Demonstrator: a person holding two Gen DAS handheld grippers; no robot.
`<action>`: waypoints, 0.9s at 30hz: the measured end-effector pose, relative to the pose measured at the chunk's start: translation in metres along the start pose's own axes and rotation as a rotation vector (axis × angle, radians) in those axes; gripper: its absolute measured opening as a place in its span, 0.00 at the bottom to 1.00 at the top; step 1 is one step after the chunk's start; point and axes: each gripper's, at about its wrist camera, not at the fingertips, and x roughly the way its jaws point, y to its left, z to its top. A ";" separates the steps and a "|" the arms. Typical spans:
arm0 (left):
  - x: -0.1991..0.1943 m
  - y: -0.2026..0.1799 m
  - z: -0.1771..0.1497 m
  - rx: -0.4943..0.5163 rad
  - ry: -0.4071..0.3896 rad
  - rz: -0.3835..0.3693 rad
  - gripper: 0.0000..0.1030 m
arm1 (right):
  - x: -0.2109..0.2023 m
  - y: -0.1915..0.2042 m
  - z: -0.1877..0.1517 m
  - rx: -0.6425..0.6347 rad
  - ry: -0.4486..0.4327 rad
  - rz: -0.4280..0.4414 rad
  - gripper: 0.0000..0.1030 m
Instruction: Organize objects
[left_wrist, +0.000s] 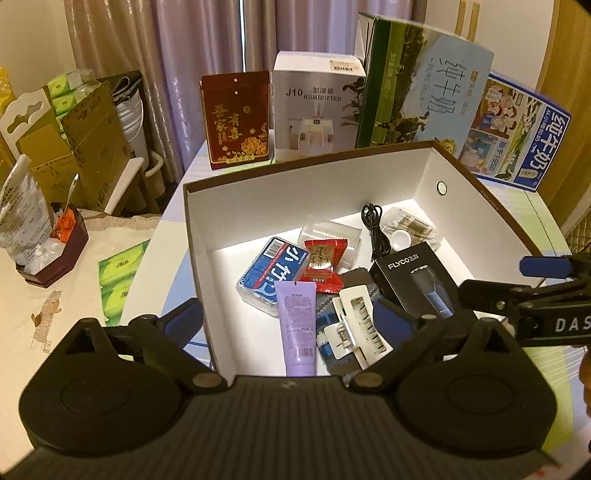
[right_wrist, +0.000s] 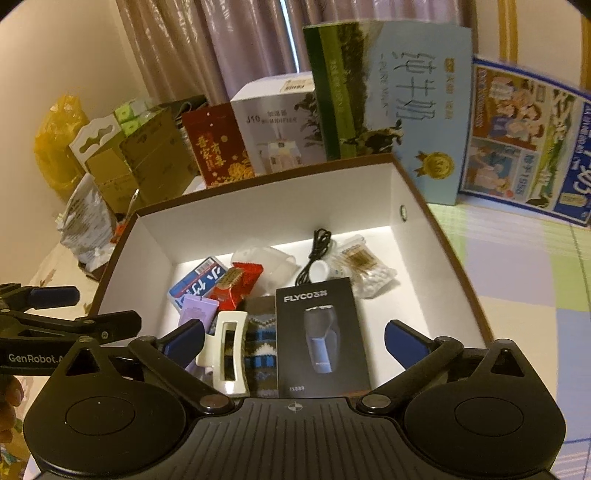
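Both the left tongs (left_wrist: 288, 314) and the right tongs (right_wrist: 295, 334) are wide open and hold nothing, above the near edge of the big white cardboard box with brown rim (left_wrist: 310, 177). Inside lie a purple tube (left_wrist: 298, 325), a white hair clip (right_wrist: 226, 354) and a black shaver box (right_wrist: 321, 336).

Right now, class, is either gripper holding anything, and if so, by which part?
Nothing is held. The left gripper and right gripper are both open, hovering above the box and its contents.
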 end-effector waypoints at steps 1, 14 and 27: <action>-0.003 0.000 -0.001 -0.001 -0.006 -0.001 0.95 | -0.003 0.001 -0.002 0.000 -0.005 -0.005 0.98; -0.060 -0.014 -0.035 0.014 -0.096 -0.052 0.99 | -0.058 0.007 -0.038 0.009 -0.045 -0.050 0.98; -0.126 -0.047 -0.087 -0.012 -0.056 -0.047 0.99 | -0.125 -0.008 -0.088 0.026 -0.028 -0.056 0.98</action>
